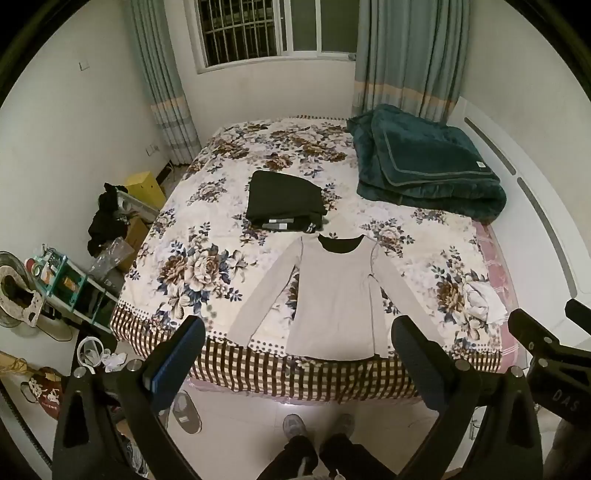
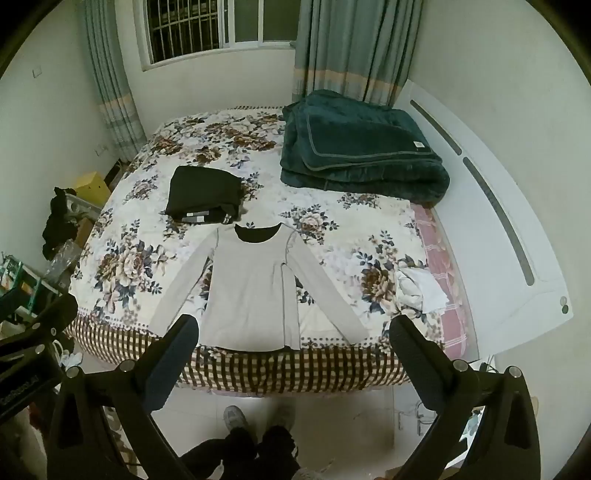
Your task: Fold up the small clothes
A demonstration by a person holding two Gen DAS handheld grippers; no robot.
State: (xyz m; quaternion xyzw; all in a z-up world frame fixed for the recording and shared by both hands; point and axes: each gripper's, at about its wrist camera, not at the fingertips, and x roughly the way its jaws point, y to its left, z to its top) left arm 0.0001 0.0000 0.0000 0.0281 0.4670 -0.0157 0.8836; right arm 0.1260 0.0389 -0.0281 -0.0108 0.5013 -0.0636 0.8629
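Bedroom, white walls, barred window (image 1: pixel 240 29) between grey-green curtains. Left gripper (image 1: pixel 295 339): fingers (image 1: pixel 177 354) wide apart, holding nothing, raised above the floor at the foot of the bed (image 1: pixel 258 376). Right gripper (image 2: pixel 291 339): fingers (image 2: pixel 417 354) likewise spread and empty, same height, also short of the bed edge. Pale long-sleeved shirt (image 1: pixel 332 295) lies flat on the floral bedspread (image 1: pixel 195 266), dark neckline away from the grippers, hem at the checked border, both sleeves angled outward. Folded black garment (image 1: pixel 284 199) sits just beyond the collar. Folded dark green blanket (image 1: pixel 424 166) at the far right. White cloth (image 1: pixel 484 299) crumpled at the right edge. Clutter (image 1: pixel 66 280) stands on the floor to the left.
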